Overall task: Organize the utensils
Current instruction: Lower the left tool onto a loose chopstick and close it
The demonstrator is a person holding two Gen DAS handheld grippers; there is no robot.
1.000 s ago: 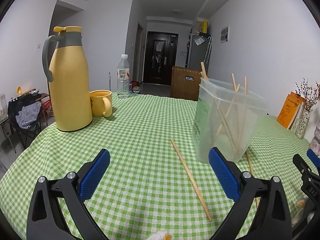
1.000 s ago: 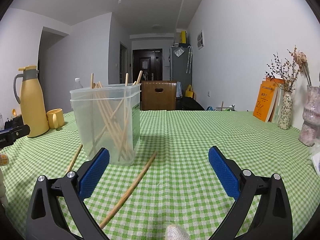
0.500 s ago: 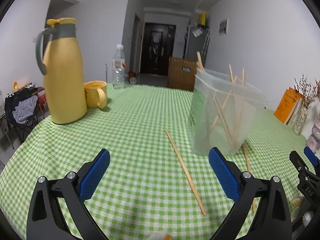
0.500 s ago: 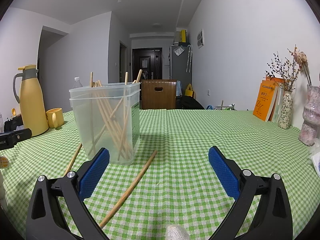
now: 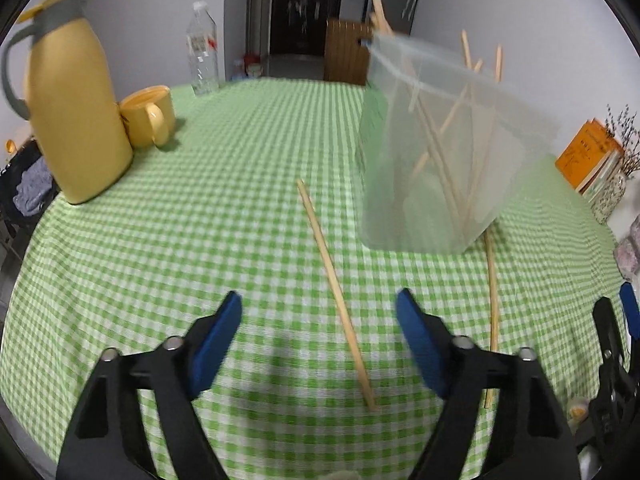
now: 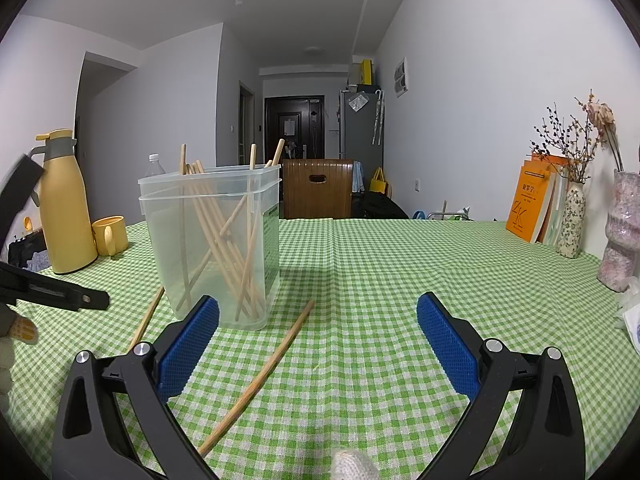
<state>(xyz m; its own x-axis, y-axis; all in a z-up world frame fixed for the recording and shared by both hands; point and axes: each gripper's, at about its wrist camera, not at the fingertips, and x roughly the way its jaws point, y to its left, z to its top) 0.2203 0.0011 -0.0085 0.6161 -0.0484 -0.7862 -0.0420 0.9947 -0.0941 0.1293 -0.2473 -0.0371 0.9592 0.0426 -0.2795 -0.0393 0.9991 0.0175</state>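
A clear plastic container (image 5: 440,160) (image 6: 216,240) stands on the green checked tablecloth (image 5: 200,240) with several wooden chopsticks upright in it. One loose chopstick (image 5: 336,296) (image 6: 148,316) lies flat on the cloth. My left gripper (image 5: 320,320) points down over it, straddling its near half. Its jaws are closing, and the blue pads (image 5: 224,336) stand clear of the stick on both sides. A second loose chopstick (image 5: 491,300) (image 6: 264,376) lies by the container's other side, in front of my right gripper (image 6: 318,320), which is open and holds nothing.
A yellow thermos jug (image 5: 76,112) (image 6: 66,208), a yellow mug (image 5: 150,116) (image 6: 110,236) and a water bottle (image 5: 202,56) stand at the far left. Orange books (image 6: 536,200) and vases (image 6: 572,220) line the right edge. A wooden chair back (image 6: 318,188) stands beyond the table.
My left gripper has tipped downward and moved forward over the loose chopstick, and its jaws have narrowed. The right gripper has not moved.
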